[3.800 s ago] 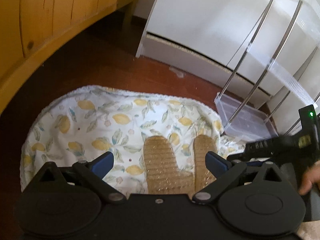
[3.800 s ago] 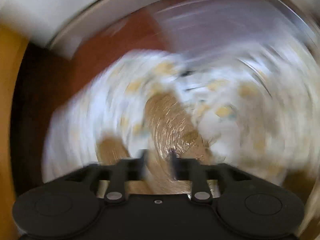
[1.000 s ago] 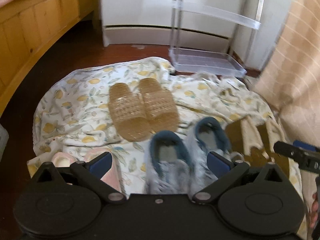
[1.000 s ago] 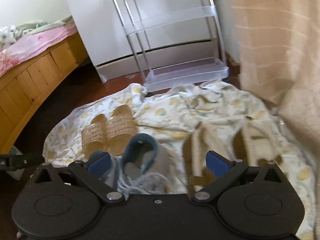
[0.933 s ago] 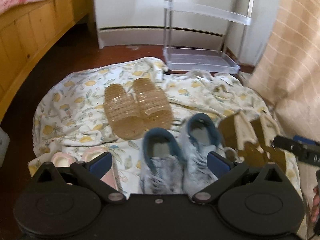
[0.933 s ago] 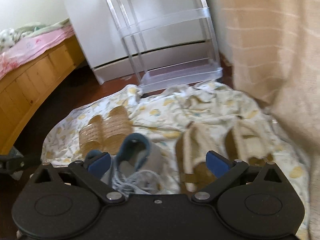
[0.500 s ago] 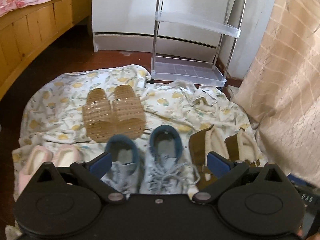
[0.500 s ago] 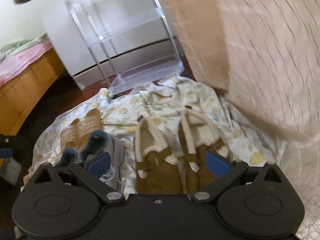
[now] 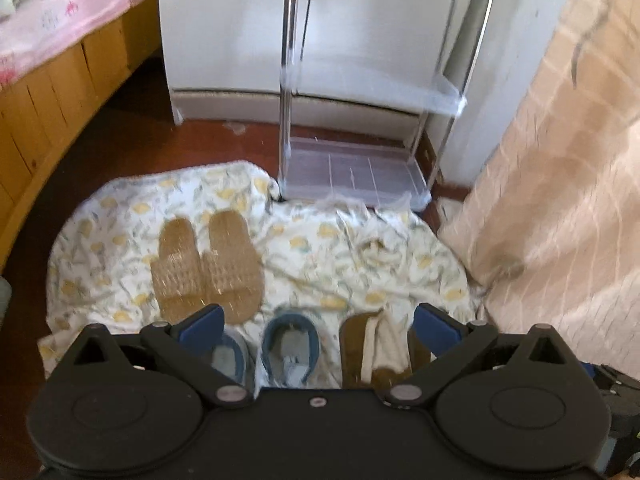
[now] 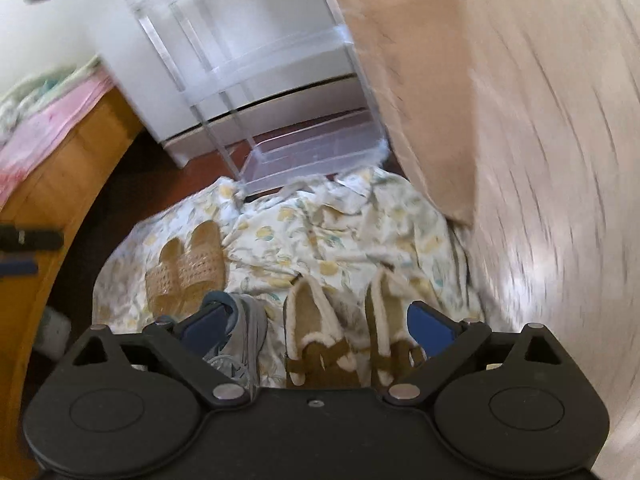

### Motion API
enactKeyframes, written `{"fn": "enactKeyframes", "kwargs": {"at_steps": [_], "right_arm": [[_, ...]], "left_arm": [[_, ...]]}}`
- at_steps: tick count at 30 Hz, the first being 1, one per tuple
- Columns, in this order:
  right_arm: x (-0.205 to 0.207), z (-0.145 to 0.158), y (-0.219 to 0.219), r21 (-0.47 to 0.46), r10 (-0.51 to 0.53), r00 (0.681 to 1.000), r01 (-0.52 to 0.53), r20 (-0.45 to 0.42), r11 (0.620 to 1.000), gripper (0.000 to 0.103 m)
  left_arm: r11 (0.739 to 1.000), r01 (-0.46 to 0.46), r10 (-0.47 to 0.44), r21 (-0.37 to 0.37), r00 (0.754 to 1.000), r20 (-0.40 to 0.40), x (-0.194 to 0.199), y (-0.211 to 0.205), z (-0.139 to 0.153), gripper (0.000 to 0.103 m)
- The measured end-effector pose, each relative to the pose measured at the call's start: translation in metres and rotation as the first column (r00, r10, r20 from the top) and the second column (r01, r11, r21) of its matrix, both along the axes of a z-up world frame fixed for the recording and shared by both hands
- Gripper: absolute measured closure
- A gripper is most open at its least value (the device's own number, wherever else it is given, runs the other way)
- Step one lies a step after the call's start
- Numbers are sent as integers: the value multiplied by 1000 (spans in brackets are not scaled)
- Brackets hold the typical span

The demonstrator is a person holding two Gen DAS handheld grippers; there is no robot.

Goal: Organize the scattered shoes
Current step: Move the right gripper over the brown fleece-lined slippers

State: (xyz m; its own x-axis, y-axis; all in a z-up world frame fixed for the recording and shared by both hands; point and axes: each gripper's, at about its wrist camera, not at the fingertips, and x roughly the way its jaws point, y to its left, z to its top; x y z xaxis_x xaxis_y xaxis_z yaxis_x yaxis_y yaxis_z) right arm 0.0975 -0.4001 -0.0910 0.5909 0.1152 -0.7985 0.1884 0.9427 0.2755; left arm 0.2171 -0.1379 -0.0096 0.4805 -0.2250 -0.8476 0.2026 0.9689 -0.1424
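Far left: wooden bed frame (image 9: 48, 100) under pink bedding (image 9: 60, 24), dark red-brown floor (image 9: 132, 136) beside it. Spread over the floor, a lemon-print cloth (image 9: 312, 248), rumpled toward its right side. On the cloth's left half, amber jelly slippers (image 9: 206, 262) — paired side by side and touching, toes toward the camera. Nearer and further right, blue-collared grey sneakers (image 9: 290, 344) set side by side, partly hidden behind the left claw (image 9: 318, 326), spread wide and holding nothing, hovering above them. Next in the row, brown fleece-lined slippers (image 10: 352, 328), side by side just beside the sneakers — seen best from the right wrist camera, lying between the fingers of the right claw (image 10: 316, 326), likewise wide apart and empty, above them without touching. Behind the cloth, right of centre, a clear plastic rack (image 9: 360, 128) standing against a white cabinet (image 9: 224, 32), its bottom tray at the cloth's far edge, shelves bare. Far right: beige checked curtain (image 9: 560, 184) hanging down to the cloth's right edge. Both views slightly blurred.
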Motion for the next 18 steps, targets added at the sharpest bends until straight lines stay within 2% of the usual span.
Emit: {"fn": "enactKeyframes", "kwargs": {"at_steps": [3,8,11,14,18], "right_arm": [[19,24,1,-90,64,997,-68,-48,994,3],[39,50,-1,-88,85,995,-90,-57,992,3],[50,50,6,-107,44,997,-51,-60,993,5],[59,49,17,-118,-19,998,12,-61,993,10],[64,72,39,-156,-143,988,133,-54,979,13]], "left_arm": [[999,11,-11,-35,1000,2,14,5,12,1],[997,66,-66,-37,998,3,35,25,15,1],[994,99,-99,-39,995,3,48,37,16,1],[984,175,-174,-43,985,18,59,53,15,1],[945,321,-320,-68,947,30,76,76,22,1]]}}
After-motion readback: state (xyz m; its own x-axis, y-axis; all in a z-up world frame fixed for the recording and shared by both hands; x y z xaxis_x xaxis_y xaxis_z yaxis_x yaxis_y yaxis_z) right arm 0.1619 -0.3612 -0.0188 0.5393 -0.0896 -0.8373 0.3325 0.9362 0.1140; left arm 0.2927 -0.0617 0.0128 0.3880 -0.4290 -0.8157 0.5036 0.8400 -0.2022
